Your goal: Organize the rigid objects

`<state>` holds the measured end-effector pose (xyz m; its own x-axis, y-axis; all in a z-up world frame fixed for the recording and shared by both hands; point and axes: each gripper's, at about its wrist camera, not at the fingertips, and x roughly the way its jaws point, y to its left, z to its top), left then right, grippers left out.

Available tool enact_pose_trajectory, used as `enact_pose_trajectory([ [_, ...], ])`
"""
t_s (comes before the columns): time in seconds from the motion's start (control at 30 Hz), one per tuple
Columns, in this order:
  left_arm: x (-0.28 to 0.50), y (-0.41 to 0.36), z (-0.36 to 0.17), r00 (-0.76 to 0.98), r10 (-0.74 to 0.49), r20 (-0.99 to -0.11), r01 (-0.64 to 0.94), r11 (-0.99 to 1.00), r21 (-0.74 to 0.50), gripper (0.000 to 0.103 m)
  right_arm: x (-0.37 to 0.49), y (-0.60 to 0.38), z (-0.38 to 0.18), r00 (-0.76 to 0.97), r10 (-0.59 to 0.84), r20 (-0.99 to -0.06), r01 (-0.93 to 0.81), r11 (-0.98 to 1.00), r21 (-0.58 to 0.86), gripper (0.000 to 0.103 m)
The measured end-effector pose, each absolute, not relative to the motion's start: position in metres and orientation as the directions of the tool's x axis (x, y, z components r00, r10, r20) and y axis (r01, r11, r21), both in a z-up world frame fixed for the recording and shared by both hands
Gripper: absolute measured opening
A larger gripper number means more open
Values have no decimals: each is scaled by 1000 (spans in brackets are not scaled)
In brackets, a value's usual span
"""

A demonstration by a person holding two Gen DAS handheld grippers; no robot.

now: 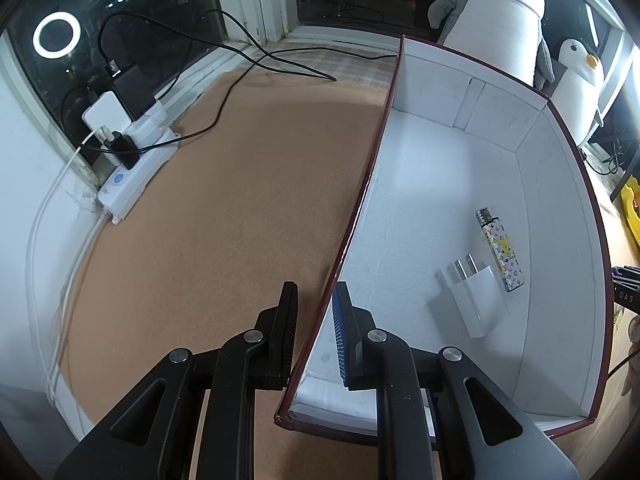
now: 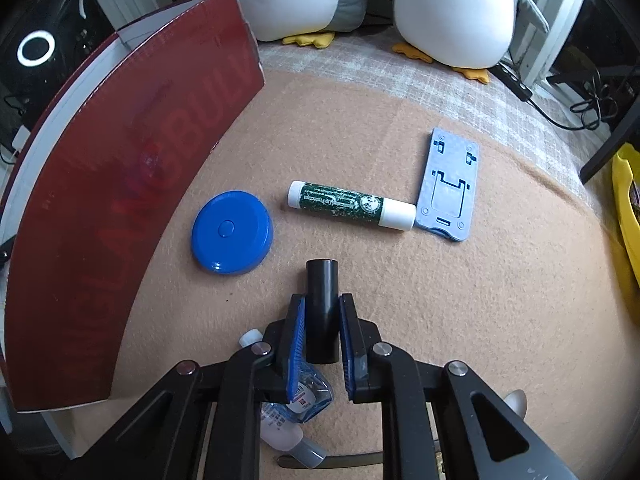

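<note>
My left gripper (image 1: 316, 286) is shut on the left wall of a box (image 1: 560, 280) that is dark red outside and white inside. One finger is outside the wall and one inside. In the box lie a patterned lighter (image 1: 500, 250) and a white charger plug (image 1: 476, 304). My right gripper (image 2: 322, 298) is shut on a black cylinder (image 2: 322, 312) that lies on the tan mat. Beyond it lie a blue round disc (image 2: 232, 232), a green lip balm tube (image 2: 352, 205) and a flat blue stand (image 2: 448, 184). The box's red outer wall (image 2: 120, 200) stands at left.
Under the right gripper lie a small clear dropper bottle (image 2: 308, 394) and a white bottle (image 2: 280, 428). A white power strip (image 1: 132, 172) with plugs and cables sits by the window. Plush penguins (image 1: 500, 12) stand behind the box. A yellow object (image 2: 628, 208) is at far right.
</note>
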<state>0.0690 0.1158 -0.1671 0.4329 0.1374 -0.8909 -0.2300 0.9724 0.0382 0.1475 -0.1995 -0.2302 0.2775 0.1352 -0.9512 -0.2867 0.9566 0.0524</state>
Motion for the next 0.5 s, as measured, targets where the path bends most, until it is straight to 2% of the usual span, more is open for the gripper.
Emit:
enact_pose_trajectory([
  [0.2,68,116,-168,438,125,-890,-229,973,24,16,139,-209,-213,314,145,-938,-244,967,68,15],
  [0.5,68,118,-169,452,102,-886,-215,977,2,16,123,-186,-152,424,176,-888,-271,961,61,15],
])
